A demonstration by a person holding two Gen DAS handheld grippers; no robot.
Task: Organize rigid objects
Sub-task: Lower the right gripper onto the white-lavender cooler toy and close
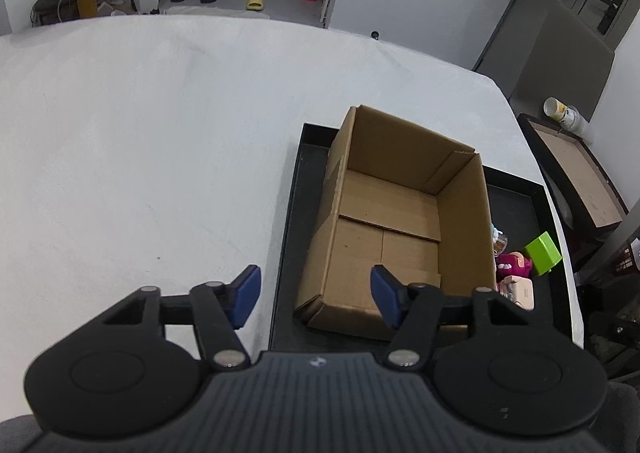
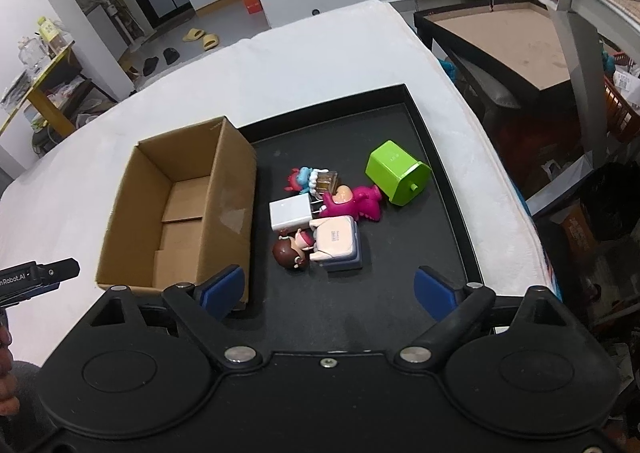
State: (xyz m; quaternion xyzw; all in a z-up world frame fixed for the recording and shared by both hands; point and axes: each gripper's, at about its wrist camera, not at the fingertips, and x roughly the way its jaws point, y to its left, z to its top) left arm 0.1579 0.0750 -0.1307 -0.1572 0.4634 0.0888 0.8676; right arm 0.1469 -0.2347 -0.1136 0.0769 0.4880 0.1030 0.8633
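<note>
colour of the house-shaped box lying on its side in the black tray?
Bright lime green house-shaped box, clearest in the right wrist view.

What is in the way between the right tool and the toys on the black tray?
Nothing visible. The right tool hangs open over bare black tray, with the toy pile just ahead. The cardboard box stands off to its side.

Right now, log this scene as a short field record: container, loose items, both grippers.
container: cardboard box, open, nothing inside, standing in black tray
loose items: green box, pink toy, white charger, doll figure, on the tray beside the box
left gripper: open, holding nothing, over the box's near left corner
right gripper: open, holding nothing, short of the items
</note>
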